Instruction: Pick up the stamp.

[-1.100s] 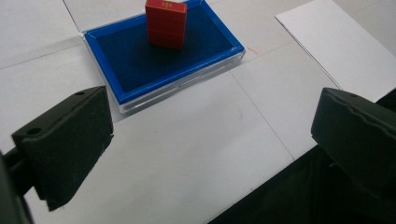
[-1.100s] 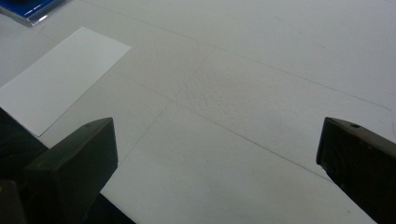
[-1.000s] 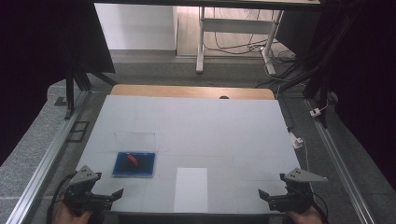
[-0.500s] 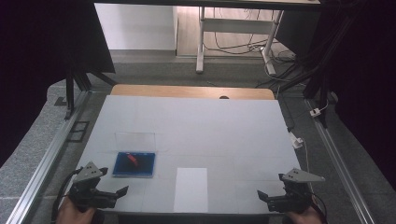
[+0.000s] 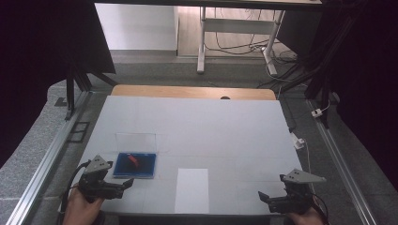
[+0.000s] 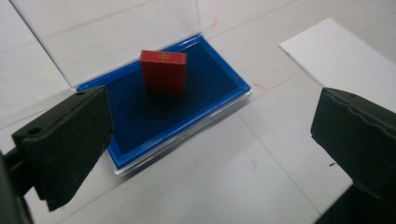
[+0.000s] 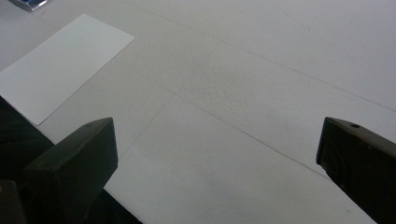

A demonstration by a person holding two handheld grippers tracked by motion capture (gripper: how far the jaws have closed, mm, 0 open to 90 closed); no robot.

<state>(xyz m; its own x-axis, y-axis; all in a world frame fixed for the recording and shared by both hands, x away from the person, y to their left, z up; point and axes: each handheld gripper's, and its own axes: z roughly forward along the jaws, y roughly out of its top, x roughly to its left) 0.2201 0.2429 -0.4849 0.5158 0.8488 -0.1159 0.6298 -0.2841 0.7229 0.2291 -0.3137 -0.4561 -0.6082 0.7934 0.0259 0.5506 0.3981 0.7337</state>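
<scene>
- While both grippers sit at the near edge of the table (image 5: 197, 122), neither holds anything.
- Left gripper (image 5: 123, 186): near the table's near-left corner, held in a hand (image 5: 82, 208). Jaws wide apart, nothing between them. It points toward the case (image 5: 136, 165), and its tip lies just beside the case's near edge in the high view; contact cannot be judged from there.
- Left gripper view: the left gripper (image 6: 210, 140) frames the case (image 6: 135, 126) between its spread jaws. The left jaw overlaps the case's near-left corner in the picture; whether it touches, I cannot tell.
- Case: shallow, with a blue lining, lying flat on the near-left part of the table. Its clear lid (image 6: 107, 32) stands open, hinged along the far edge and leaning back.
- Block (image 6: 163, 72): red, standing upright on the blue lining, toward the far side of the case close to the lid hinge. Gold marking on its top face, too small to read. In the high view the block (image 5: 133, 161) shows as a small red spot inside the case.
- Paper (image 5: 192, 190): white sheet lying flat at the near edge, about midway along it, between the two grippers and just right of the case.
- Right gripper (image 5: 263, 197): near the near-right corner, well apart from the case. Jaws wide apart, empty.
- Right gripper view: the right gripper (image 7: 215, 154) looks over bare table, with the paper (image 7: 60, 65) off to the upper left.
</scene>
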